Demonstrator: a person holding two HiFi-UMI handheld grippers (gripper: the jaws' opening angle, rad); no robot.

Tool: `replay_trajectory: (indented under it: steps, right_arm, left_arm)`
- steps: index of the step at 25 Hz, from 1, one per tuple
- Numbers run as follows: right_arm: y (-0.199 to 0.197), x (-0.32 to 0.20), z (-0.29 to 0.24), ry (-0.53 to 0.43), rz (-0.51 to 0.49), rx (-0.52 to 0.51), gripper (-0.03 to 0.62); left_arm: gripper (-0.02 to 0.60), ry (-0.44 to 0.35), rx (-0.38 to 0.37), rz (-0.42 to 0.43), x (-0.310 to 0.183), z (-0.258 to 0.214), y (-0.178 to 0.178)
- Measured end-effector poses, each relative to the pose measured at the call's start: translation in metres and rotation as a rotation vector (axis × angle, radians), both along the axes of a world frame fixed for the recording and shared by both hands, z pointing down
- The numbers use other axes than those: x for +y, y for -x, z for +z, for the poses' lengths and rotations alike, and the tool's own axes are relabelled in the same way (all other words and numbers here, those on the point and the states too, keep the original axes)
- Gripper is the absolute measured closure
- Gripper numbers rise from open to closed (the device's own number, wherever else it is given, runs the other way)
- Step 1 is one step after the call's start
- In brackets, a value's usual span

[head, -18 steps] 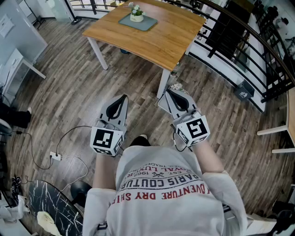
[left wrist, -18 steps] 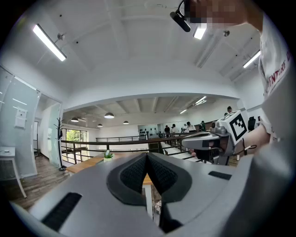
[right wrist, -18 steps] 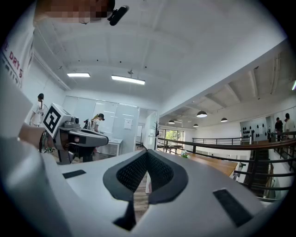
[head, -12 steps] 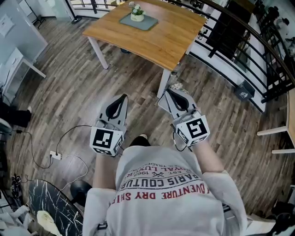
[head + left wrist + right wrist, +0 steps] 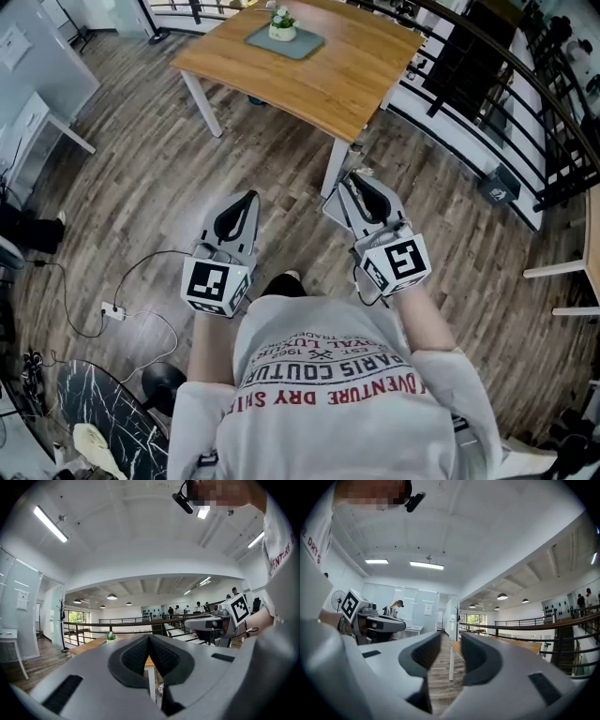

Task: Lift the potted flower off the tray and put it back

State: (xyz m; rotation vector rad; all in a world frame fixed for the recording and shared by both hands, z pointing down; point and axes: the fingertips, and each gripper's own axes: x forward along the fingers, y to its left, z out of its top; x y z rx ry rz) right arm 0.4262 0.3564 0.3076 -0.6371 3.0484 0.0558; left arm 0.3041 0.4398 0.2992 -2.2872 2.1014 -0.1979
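Potted flower [image 5: 281, 25], far ahead: probably light, breakable; grip the pot. Left claw [image 5: 149, 637] closed, right claw [image 5: 451, 635] barely ajar, both empty.

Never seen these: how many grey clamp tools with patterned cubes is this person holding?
2. The grey left gripper is over the plank floor; the grey right gripper beside it, nearer the wooden table. None looks hidden.

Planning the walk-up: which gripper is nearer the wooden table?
Right. In the head view, the right gripper points just short of the table's near corner leg. The left gripper is farther back and to the left, over the floor.
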Motion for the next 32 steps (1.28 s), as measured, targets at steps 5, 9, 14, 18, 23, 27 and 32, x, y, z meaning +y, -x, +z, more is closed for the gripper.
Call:
replay_trajectory:
  steps: [5, 9, 14, 18, 23, 27, 32]
  right_arm:
    - [0.005, -0.009, -0.002, -0.032, 0.021, -0.039, 0.192]
    - [0.014, -0.023, 0.002, -0.023, 0.043, -0.038, 0.164]
    - [0.039, -0.037, 0.013, 0.009, 0.035, -0.019, 0.164]
    - [0.077, -0.059, 0.024, 0.015, 0.069, 0.016, 0.164]
    - [0.146, -0.095, 0.033, 0.026, 0.111, 0.032, 0.164]
    - [0.213, -0.128, 0.029, 0.04, 0.143, 0.058, 0.164]
    - [0.291, -0.176, 0.022, 0.046, 0.209, 0.071, 0.165]
  left_arm:
    - [0.569, 0.003, -0.009, -0.016, 0.0, 0.001, 0.006]
    - [0.569, -0.022, -0.008, -0.043, -0.006, -0.007, 0.021]
    - [0.569, 0.002, -0.001, -0.039, -0.019, 0.004, 0.049]
    - [0.569, 0.018, 0.009, -0.019, -0.039, 0.015, 0.085]
    - [0.569, 0.015, 0.017, 0.057, -0.08, 0.018, 0.149]
    - [0.569, 0.008, 0.038, 0.097, -0.121, 0.01, 0.217]
    - [0.569, 0.023, 0.036, 0.181, -0.172, 0.004, 0.297]
